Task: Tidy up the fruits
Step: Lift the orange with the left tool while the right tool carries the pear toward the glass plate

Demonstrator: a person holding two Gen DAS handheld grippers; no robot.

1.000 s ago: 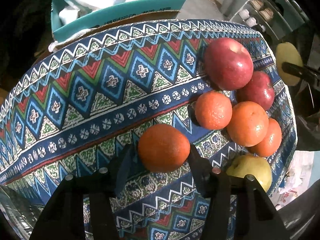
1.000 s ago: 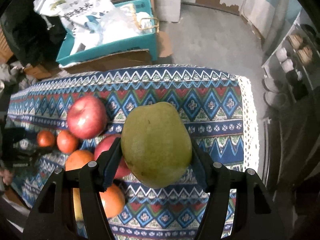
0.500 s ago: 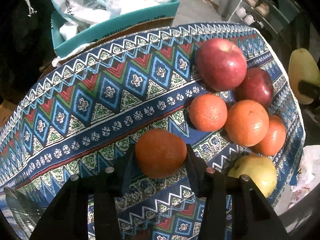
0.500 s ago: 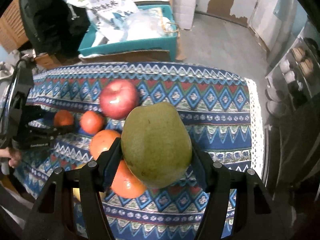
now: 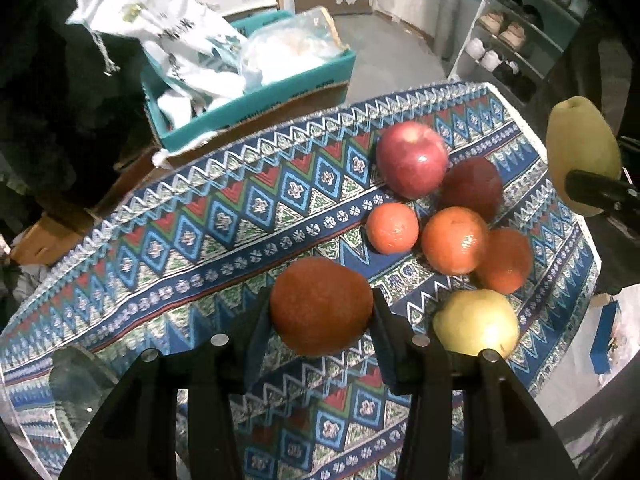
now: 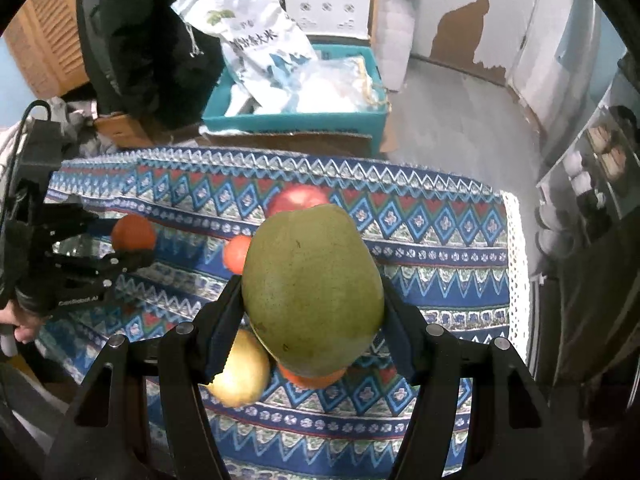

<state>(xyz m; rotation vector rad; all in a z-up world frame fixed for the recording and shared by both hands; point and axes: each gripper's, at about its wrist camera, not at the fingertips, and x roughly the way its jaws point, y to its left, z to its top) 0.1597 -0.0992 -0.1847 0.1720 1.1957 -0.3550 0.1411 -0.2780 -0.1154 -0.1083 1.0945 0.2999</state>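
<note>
My left gripper (image 5: 320, 316) is shut on an orange (image 5: 320, 306) and holds it above the patterned tablecloth (image 5: 224, 224); the same orange shows in the right wrist view (image 6: 133, 233). My right gripper (image 6: 312, 304) is shut on a green mango (image 6: 312, 288), held above the fruit pile; it also shows at the right edge of the left wrist view (image 5: 582, 160). On the cloth lie a large red apple (image 5: 412, 158), a darker apple (image 5: 472, 188), three oranges (image 5: 454, 240) and a yellow pear (image 5: 476, 322).
A teal box (image 6: 296, 120) with white bags stands on the floor beyond the table's far edge. A shoe shelf (image 5: 516, 36) stands at the right. A clear glass object (image 5: 76, 376) sits at the cloth's near left.
Both grippers have risen with their fruit. The left one lifted the orange off the cloth. The right one carried the mango up and over the pile.
</note>
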